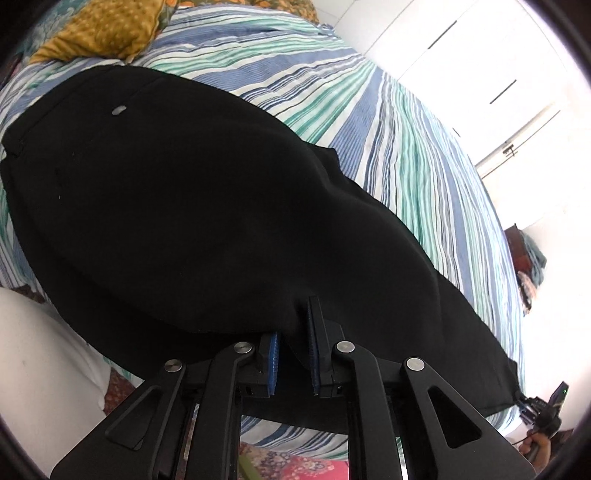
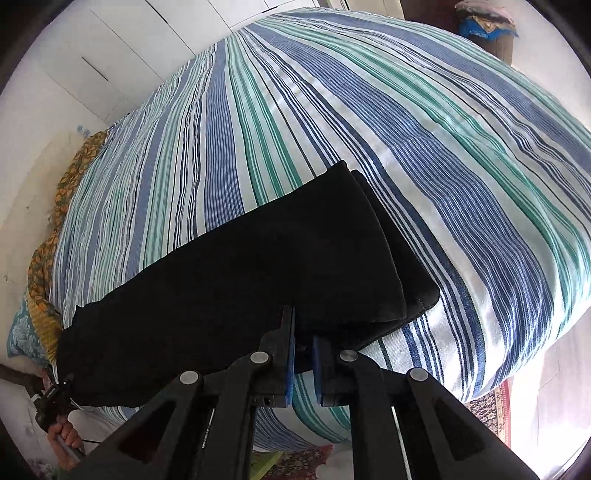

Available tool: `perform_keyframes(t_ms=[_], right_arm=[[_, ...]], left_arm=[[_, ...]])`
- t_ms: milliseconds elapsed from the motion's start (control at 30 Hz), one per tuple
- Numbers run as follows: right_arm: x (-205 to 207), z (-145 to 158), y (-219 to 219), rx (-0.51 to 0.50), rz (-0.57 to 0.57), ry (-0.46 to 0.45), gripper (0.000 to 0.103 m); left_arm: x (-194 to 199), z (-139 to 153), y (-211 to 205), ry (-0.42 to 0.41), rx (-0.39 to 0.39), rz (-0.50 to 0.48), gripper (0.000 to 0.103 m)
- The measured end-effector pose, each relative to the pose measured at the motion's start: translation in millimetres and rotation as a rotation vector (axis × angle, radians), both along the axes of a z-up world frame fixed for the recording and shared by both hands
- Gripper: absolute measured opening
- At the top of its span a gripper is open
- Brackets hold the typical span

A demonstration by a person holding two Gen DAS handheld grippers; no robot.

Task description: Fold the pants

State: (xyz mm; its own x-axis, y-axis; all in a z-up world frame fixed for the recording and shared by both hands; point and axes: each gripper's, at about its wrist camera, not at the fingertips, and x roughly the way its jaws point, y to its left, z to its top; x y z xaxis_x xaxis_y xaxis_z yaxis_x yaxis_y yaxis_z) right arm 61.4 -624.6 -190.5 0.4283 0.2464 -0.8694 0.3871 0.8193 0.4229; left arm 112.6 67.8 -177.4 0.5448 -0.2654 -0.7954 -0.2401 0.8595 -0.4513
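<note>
Black fabric pants [image 1: 192,206] on striped bedspread [image 2: 369,129]; left gripper [image 1: 293,332] and right gripper [image 2: 303,332] each pinch the pants' near edge, jaws narrowly parted. Risk: thin hold slips, layers shifting.

Striped bedspread [image 2: 332,110], yellow pillow [image 1: 107,29], white wardrobe [image 1: 461,48]

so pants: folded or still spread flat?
Folded lengthwise: the pants show two stacked leg hems at the cuff end, lying long on the bed. No crosswise fold yet.
</note>
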Motion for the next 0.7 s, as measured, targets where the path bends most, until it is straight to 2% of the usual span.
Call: perform_keyframes(t_ms=[33, 100, 200, 233, 267, 300, 333, 467, 600, 700], right_arm=[[-3.8, 0.7, -4.0, 0.023, -0.016, -0.020, 0.022], [-13.1, 3.8, -13.2, 0.061, -0.066, -0.062, 0.051], [-22.8, 4.5, -26.4, 0.127, -0.142, -0.107, 0.052], [-24.3, 2.4, -29.2, 0.149, -0.155, -0.111, 0.050], [-24.4, 1.4, -30.5, 0.159, -0.165, -0.110, 0.040], [-24.4, 0.8, -31.0, 0.158, -0.170, -0.105, 0.018], [-23.9, 0.1, -30.5, 0.143, -0.175, -0.092, 0.009], [-18.8, 4.0, -24.5, 0.058, -0.190, -0.064, 0.008], [-20.8, 2.4, -28.0, 0.050, -0.212, -0.056, 0.008], [-21.4, 2.1, -29.8, 0.044, -0.223, -0.052, 0.008]], left_arm=[[0.8, -2.6, 0.6, 0.000, -0.023, 0.007, 0.012], [2.6, -6.4, 3.5, -0.010, -0.056, 0.018, 0.015], [4.3, -10.2, 3.2, -0.018, -0.087, 0.024, 0.015], [3.2, -10.1, 3.9, -0.018, -0.087, 0.021, 0.013], [3.5, -10.0, 2.9, -0.019, -0.085, 0.018, 0.011], [3.7, -10.1, 0.6, -0.022, -0.083, 0.016, 0.008], [3.8, -9.2, -1.0, -0.024, -0.078, 0.016, 0.006], [-2.6, 19.1, -3.6, -0.055, -0.079, 0.030, 0.004], [-0.5, 21.4, -4.8, -0.068, -0.083, 0.045, 0.004], [1.8, 10.0, -5.3, -0.031, -0.043, 0.034, 0.004]])
